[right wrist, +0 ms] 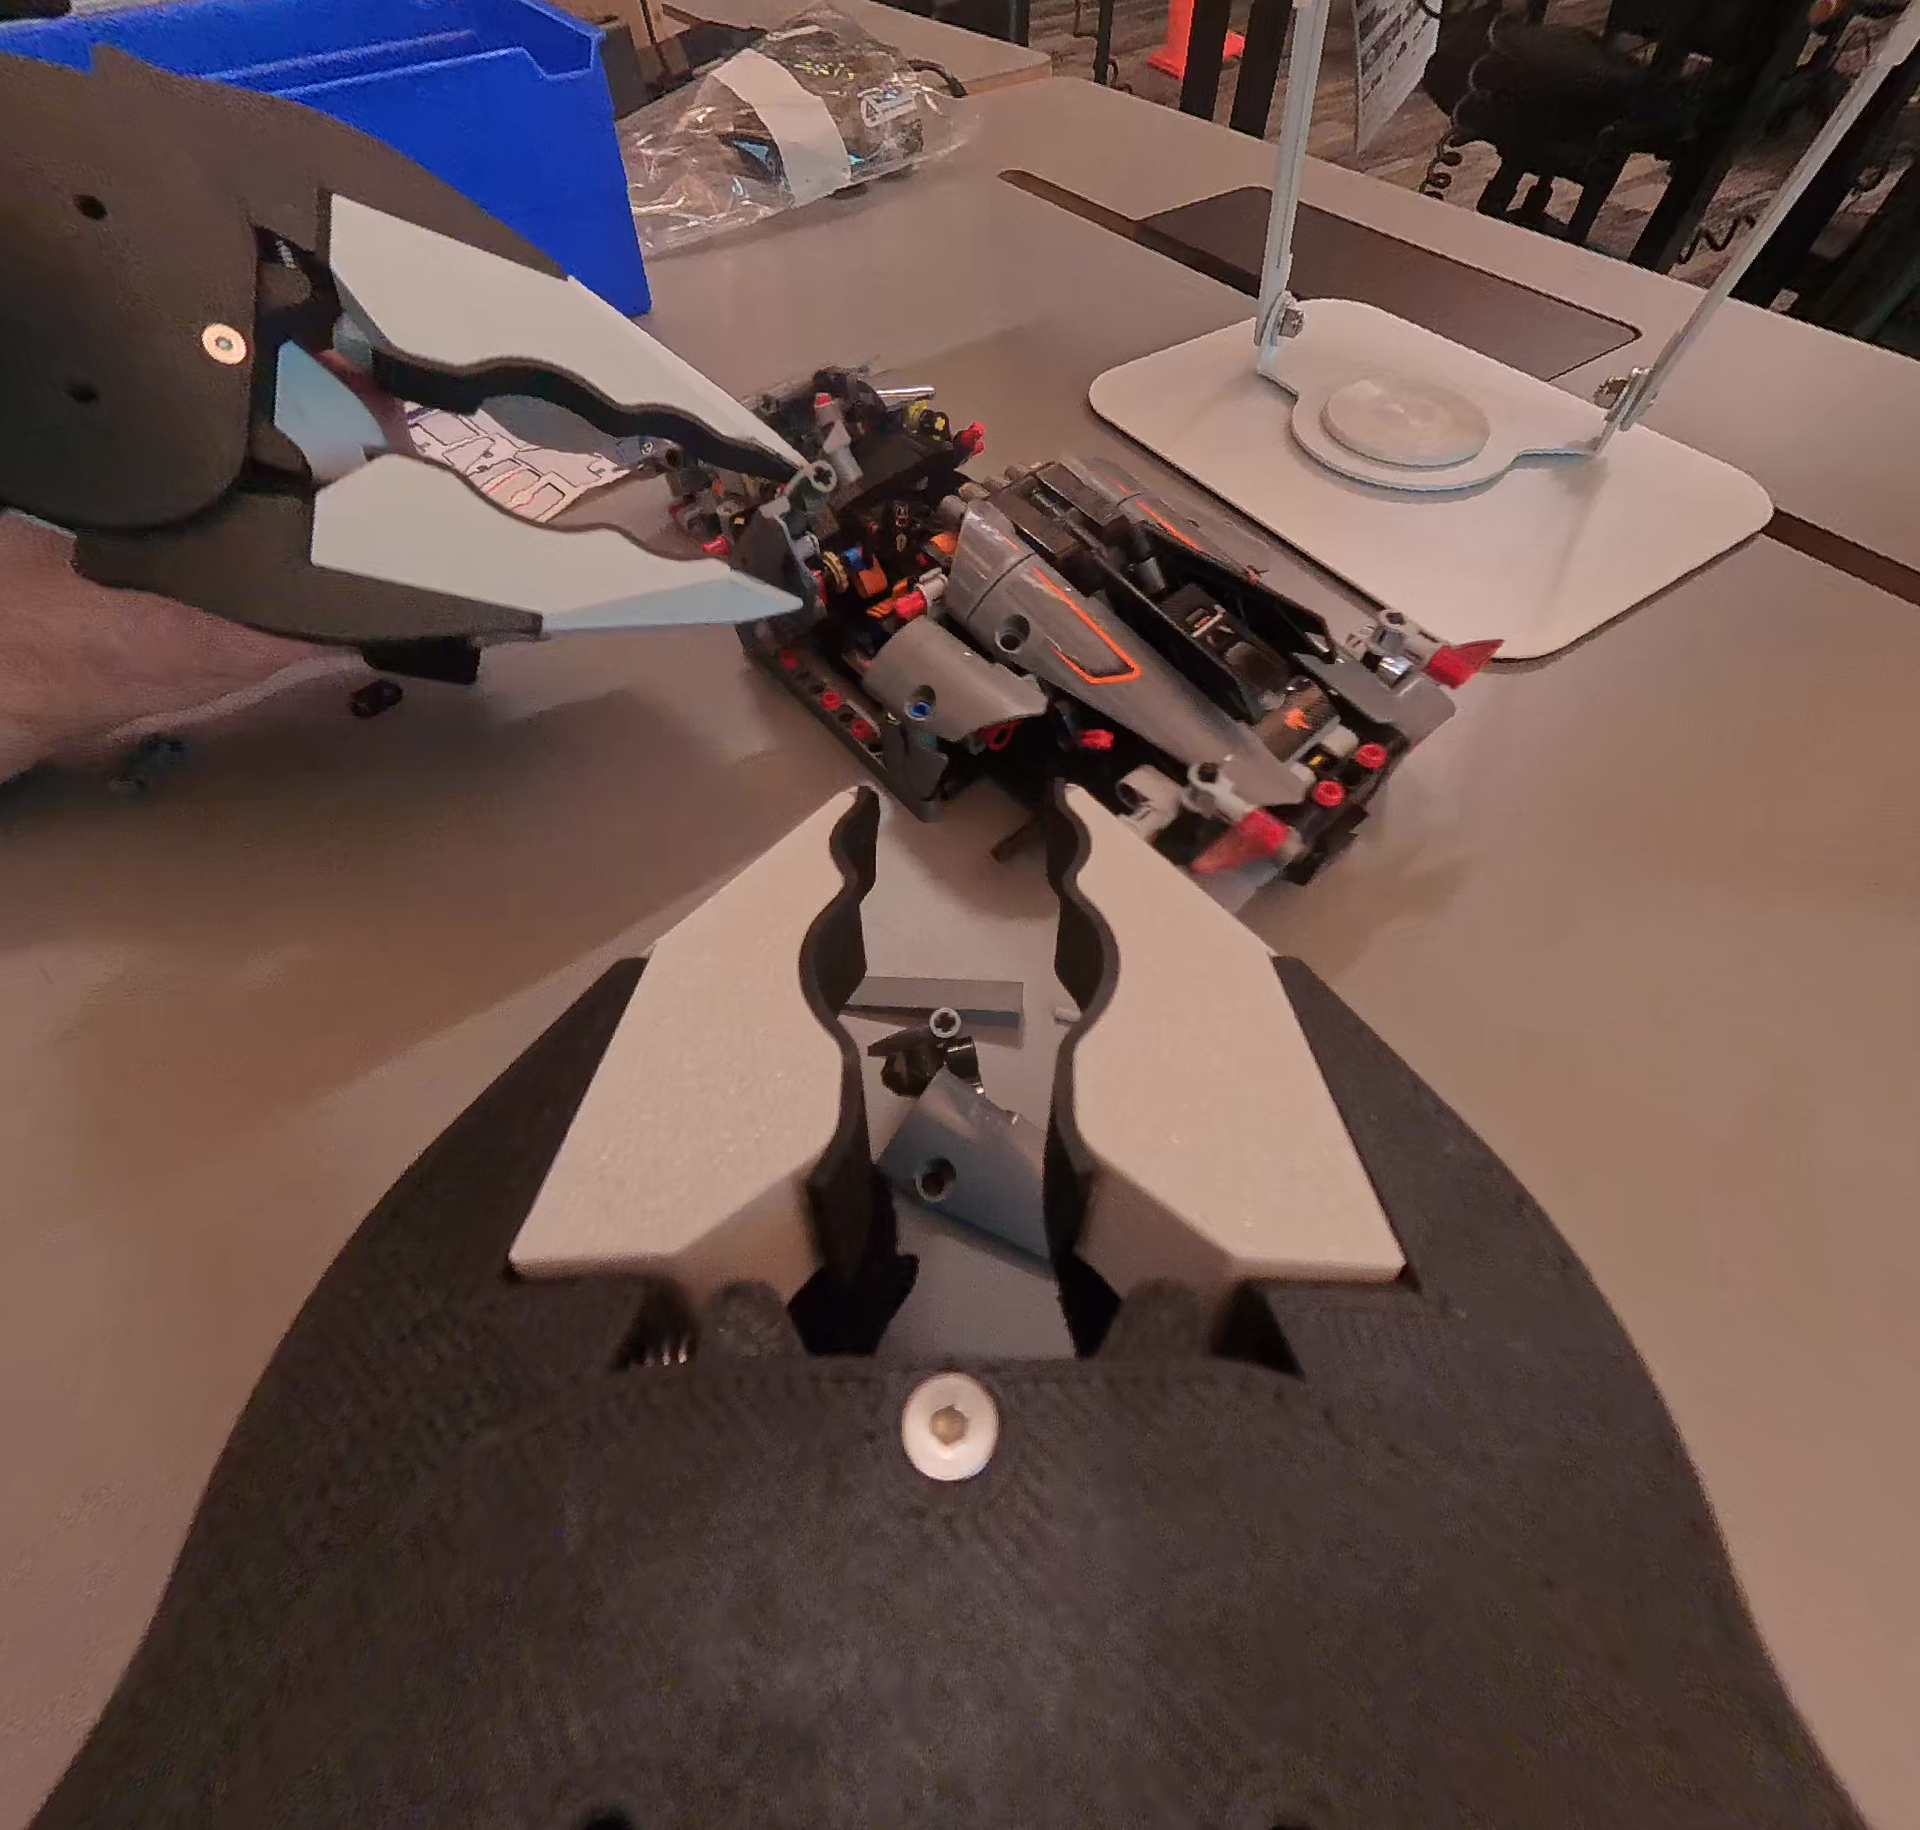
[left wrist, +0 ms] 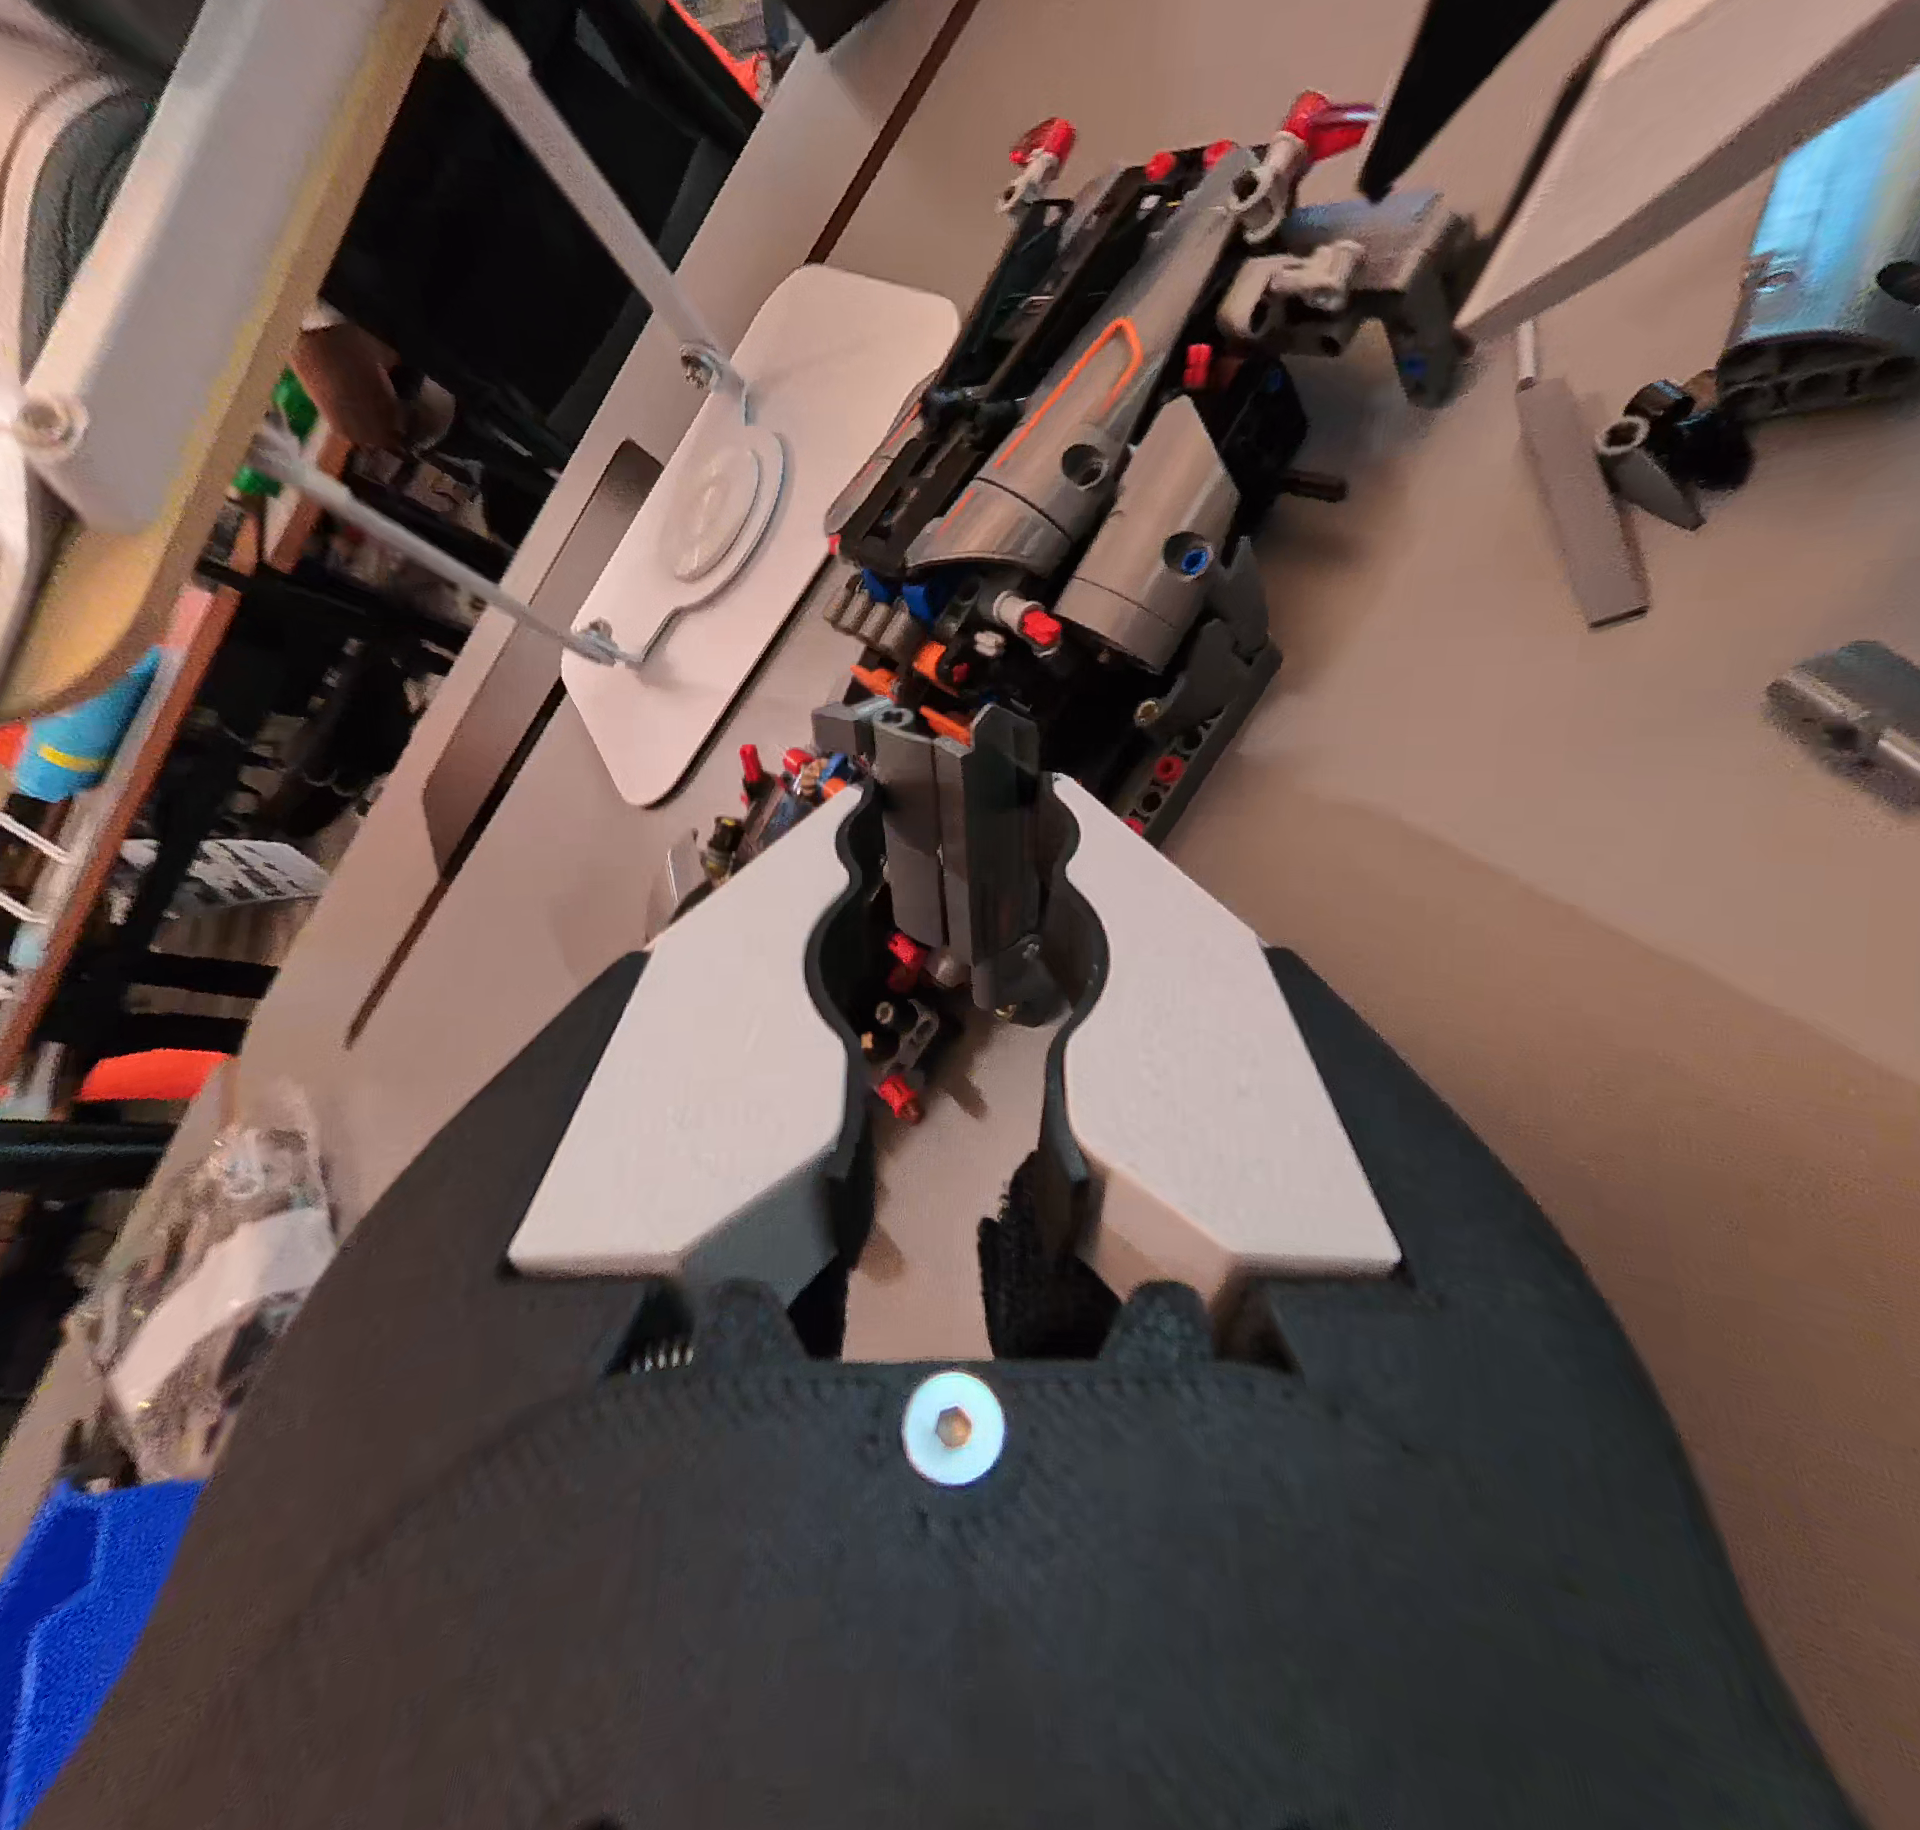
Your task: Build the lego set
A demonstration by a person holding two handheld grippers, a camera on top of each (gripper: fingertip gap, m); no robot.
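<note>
A dark grey, black and orange lego car model (left wrist: pixel 1091 450) lies on the grey table, also in the right wrist view (right wrist: pixel 1091 627). My left gripper (left wrist: pixel 961 804) is shut on a dark grey panel piece (left wrist: pixel 951 845) at the near end of the model; from the right wrist view, the left gripper (right wrist: pixel 802 539) pinches that end from the left. My right gripper (right wrist: pixel 966 804) is open and empty, just beside the model's long side. Under it lie a grey curved panel (right wrist: pixel 966 1167), a small black connector (right wrist: pixel 920 1053) and a flat grey strip (right wrist: pixel 935 1001).
A blue bin (right wrist: pixel 416 87) and a clear plastic bag (right wrist: pixel 790 118) stand at the back left. A white stand base (right wrist: pixel 1455 471) with thin metal legs sits behind the model. A sticker sheet (right wrist: pixel 499 461) lies under the left gripper. Another loose grey piece (left wrist: pixel 1849 710) lies apart. The left gripper's tips are roughly 10 cm from the right gripper's. To reach the small black connector (right wrist: pixel 920 1053) in a straight line is about 6 cm for my right fingers, about 12 cm for my left. Look for it in the left wrist view (left wrist: pixel 1690 440) too.
</note>
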